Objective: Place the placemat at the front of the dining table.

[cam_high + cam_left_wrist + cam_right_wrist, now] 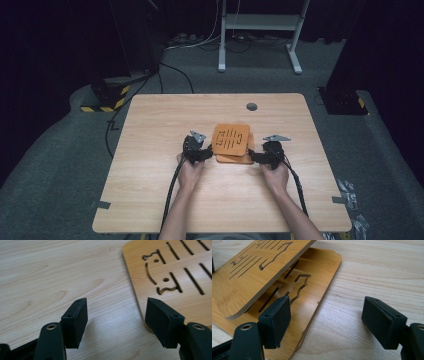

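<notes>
Two thin bamboo boards lie stacked near the middle of the table (pixel 150 125), just in front of the person's hands. The top board (pixel 230 139) sits askew on the bottom board (pixel 235 159). In the right gripper view its near edge stands lifted, leaving a wedge of shadow over the bottom board (pixel 317 287). Both are cut through with slots and a cat-like outline.

The left gripper (pixel 200 152) rests at the stack's left edge, and the right gripper (pixel 262 156) at its right. Both are released, jaws wide apart and nothing between them. In the left gripper view one jaw overlaps the corner of the top board (pixel 175 277) and the other hangs over bare table. In the right gripper view one jaw sits over the bottom board and the other is out over the table.

These boards look light and stiff, so I'd expect no flex or sag when one is lifted by an edge. The finish seems smooth, perhaps a little slick against the pads. The narrow strips between slots look like the weak spots, so a pinch there seems unwise. The solid margin along an edge or at a rounded corner looks the better hold. With the top board already lifted on one side, its raised edge offers the easiest way in for a jaw. Being flat and thin, a board lying flush would be hard to get under.
</notes>
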`<state>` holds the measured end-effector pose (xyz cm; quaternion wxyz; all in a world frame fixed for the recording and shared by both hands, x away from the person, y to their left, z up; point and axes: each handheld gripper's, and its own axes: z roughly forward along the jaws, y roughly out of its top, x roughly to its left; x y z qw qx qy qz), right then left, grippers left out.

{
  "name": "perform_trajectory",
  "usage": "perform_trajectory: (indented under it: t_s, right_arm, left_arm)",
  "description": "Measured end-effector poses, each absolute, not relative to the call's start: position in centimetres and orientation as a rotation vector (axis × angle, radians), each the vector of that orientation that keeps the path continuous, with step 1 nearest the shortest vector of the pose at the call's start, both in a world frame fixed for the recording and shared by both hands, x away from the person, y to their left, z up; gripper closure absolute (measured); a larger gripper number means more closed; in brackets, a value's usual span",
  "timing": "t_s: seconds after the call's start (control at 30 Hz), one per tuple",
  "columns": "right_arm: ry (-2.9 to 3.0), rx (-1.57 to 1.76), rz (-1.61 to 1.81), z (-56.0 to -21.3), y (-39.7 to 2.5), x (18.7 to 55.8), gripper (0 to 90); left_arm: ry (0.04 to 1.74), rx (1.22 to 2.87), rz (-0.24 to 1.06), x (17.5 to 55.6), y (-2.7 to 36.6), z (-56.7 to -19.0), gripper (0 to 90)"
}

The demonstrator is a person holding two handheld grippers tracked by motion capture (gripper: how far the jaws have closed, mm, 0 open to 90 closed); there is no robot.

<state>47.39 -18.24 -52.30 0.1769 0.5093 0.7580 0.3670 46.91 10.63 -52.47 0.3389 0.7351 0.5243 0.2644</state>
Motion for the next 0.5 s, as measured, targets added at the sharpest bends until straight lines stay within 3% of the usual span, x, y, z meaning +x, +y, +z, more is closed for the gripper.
perform_trajectory:
  t_s: [0.5]
  right_arm:
    - [2.241,1.324,1.089,-50.4,-19.6,46.8,28.3]
  left_arm:
    - [1.376,1.901,0.664,46.9,10.6,-52.5,33.9]
